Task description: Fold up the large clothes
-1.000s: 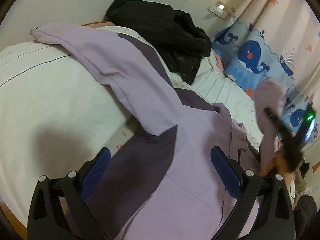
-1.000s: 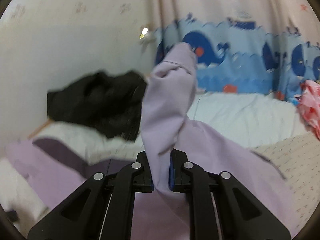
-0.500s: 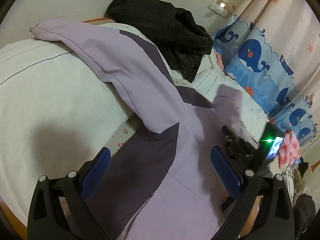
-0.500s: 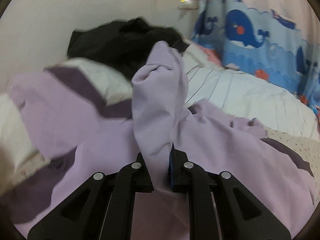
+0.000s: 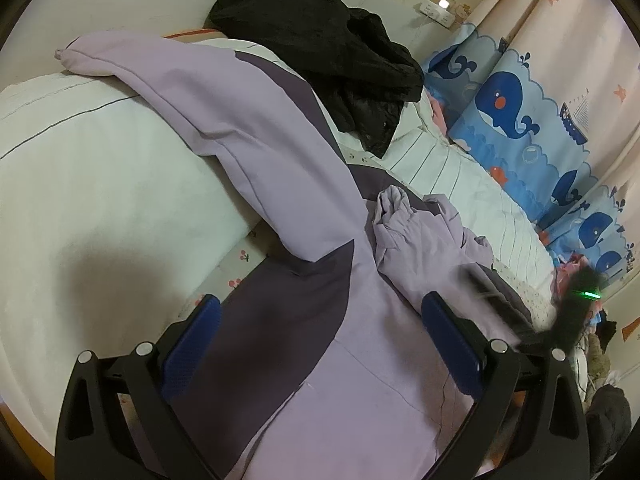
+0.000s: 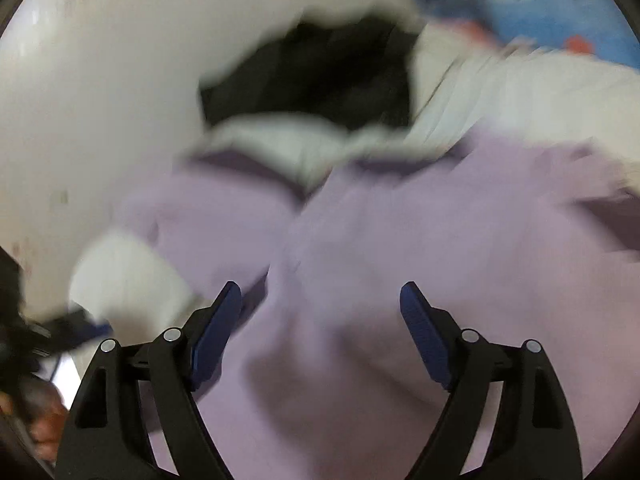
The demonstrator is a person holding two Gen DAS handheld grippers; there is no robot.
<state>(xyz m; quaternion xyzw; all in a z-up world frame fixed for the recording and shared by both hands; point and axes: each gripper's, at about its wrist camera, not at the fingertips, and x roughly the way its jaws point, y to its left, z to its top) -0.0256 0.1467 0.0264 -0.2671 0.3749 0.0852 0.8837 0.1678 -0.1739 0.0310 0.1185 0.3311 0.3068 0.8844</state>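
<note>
A: Where does the lilac jacket lie, and what are the tongs doing?

B: It is spread on the bed, dark purple panels showing. One sleeve stretches up over the white quilt toward the far corner; the other sleeve sits bunched in a heap on the chest. The left tongs hover wide apart above the lower body of the jacket, gripping nothing. The right tongs are also spread wide and empty over lilac cloth, though that view is badly smeared.

A: What could go wrong from here?

B: The heaped sleeve looks the main risk. It lies crumpled, not flat, so folding the body over it would likely trap a lump and leave the fold crooked. The long sleeve drapes over the quilt's rounded edge; a pull on the body could drag it off line.

A: Anything nearby to worry about?

B: The black garment lies close to the jacket's shoulder area, by the whale curtain. A careless pinch there could catch both fabrics. The soft bedding may also come up with the cloth if the tongs close too deep.
</note>
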